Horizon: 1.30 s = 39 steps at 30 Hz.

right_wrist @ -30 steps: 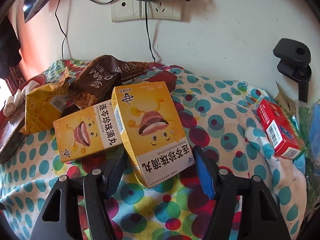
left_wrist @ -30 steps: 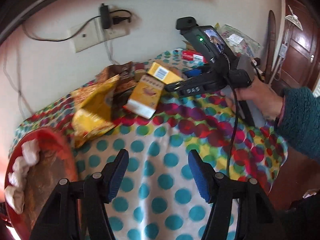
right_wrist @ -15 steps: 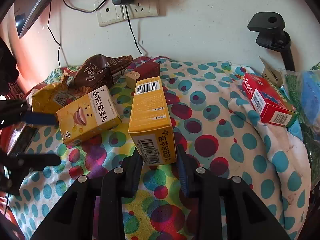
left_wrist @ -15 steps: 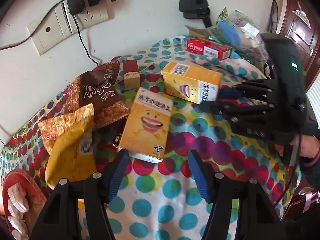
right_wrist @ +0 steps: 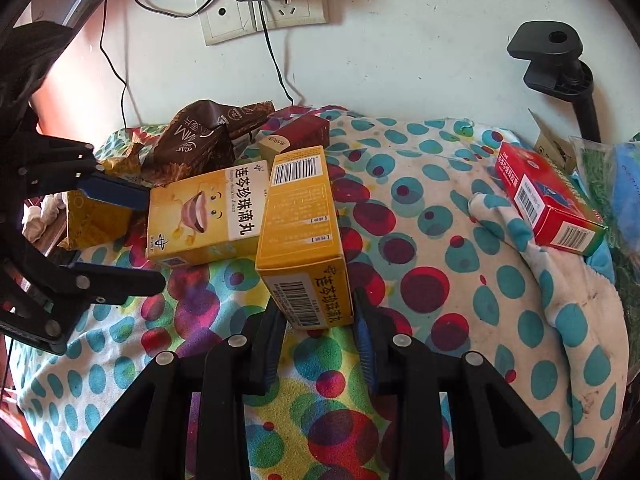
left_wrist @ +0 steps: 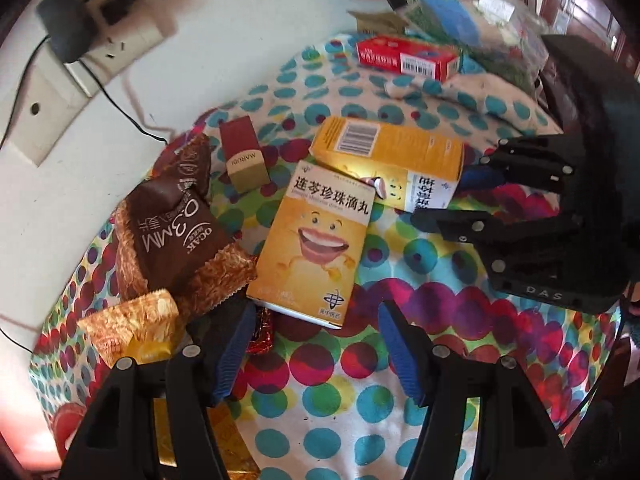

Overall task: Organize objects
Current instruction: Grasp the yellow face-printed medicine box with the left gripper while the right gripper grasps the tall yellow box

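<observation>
1. While the right gripper (right_wrist: 318, 320) has its jaws clenched on the near end of the yellow cardboard medicine box with barcodes (right_wrist: 300, 236), only that short end is pinched; the box stands on edge on the polka-dot cloth over the tabletop (right_wrist: 440, 280), so lifting could let it swing or slip out.
2. Its far end touches the second yellow cardboard box printed with a smiling face (left_wrist: 312, 240), which lies flat just beside it; dragging instead of lifting would likely shove that box.
3. The left gripper (left_wrist: 312, 344) hovers over the smiling box's near edge, jaws spreading wider with nothing between them; closing now might catch the crinkly brown snack wrapper (left_wrist: 176, 228) beside its left pad.
4. Both grippers work close together and could collide.
5. A small maroon carton (left_wrist: 242, 152) and a red carton (left_wrist: 406, 58) lie farther off, safe.
</observation>
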Each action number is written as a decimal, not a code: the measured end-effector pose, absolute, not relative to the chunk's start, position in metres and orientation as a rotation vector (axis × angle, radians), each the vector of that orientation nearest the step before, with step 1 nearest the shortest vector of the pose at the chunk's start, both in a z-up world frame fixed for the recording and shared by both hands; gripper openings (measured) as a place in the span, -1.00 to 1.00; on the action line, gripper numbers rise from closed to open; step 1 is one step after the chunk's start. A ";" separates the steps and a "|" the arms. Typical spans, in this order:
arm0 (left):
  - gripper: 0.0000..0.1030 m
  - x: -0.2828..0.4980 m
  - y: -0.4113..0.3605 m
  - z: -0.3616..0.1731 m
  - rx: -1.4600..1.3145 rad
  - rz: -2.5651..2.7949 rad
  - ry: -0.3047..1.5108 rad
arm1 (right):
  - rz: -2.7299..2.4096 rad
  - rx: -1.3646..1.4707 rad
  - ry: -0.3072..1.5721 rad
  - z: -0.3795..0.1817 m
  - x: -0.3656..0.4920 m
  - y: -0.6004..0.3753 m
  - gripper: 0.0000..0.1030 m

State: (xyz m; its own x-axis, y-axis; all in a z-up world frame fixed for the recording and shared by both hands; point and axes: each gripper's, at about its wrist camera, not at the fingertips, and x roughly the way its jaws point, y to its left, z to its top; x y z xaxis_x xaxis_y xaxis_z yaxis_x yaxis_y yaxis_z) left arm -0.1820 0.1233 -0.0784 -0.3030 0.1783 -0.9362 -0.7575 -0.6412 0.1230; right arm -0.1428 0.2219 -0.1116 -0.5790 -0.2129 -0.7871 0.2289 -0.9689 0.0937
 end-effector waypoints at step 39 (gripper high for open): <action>0.06 -0.198 0.133 -0.098 -1.355 2.088 0.622 | -2.625 1.188 0.019 -0.112 -0.136 0.220 -0.44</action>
